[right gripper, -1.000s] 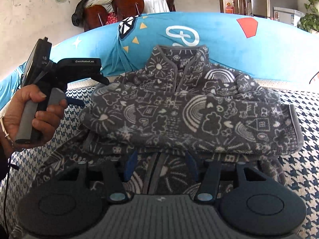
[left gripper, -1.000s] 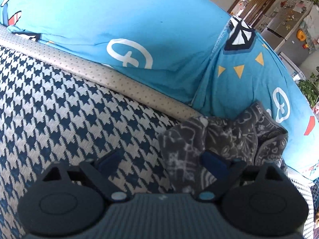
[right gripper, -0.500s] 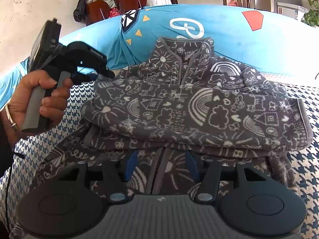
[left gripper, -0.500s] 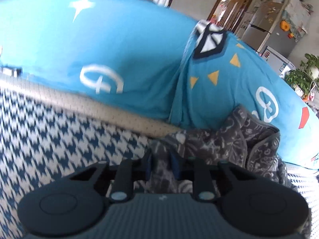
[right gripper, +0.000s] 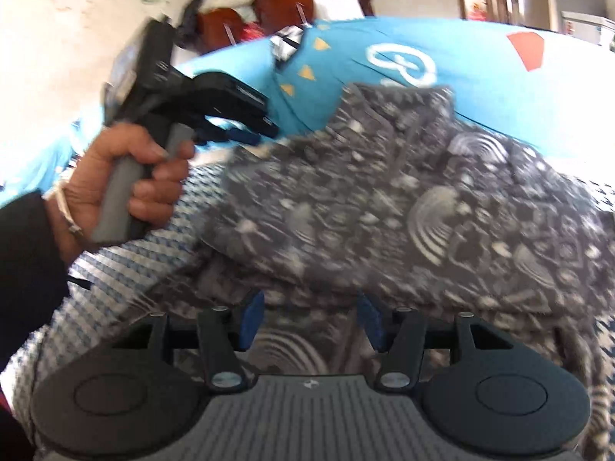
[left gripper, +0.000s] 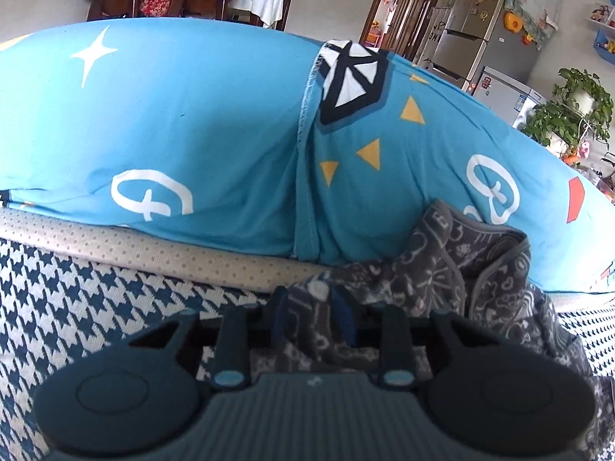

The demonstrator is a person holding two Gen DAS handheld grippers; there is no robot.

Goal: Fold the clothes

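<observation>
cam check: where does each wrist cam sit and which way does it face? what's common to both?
Left wrist: on the left tongs, facing down over their opening jaws, with jacket fabric between, towards the blue cushion; no body shows.
Right wrist: on the right tongs, facing down across the jacket; shows the left hand and a dark sleeve.
Shared: jacket, cushion, checked cover.

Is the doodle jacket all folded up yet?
Not yet. The grey jacket already has one layer folded across its front. The left gripper pinches a bunched bit at its edge, jaws opening slightly. The right gripper straddles the lower part. More folding remains.
</observation>
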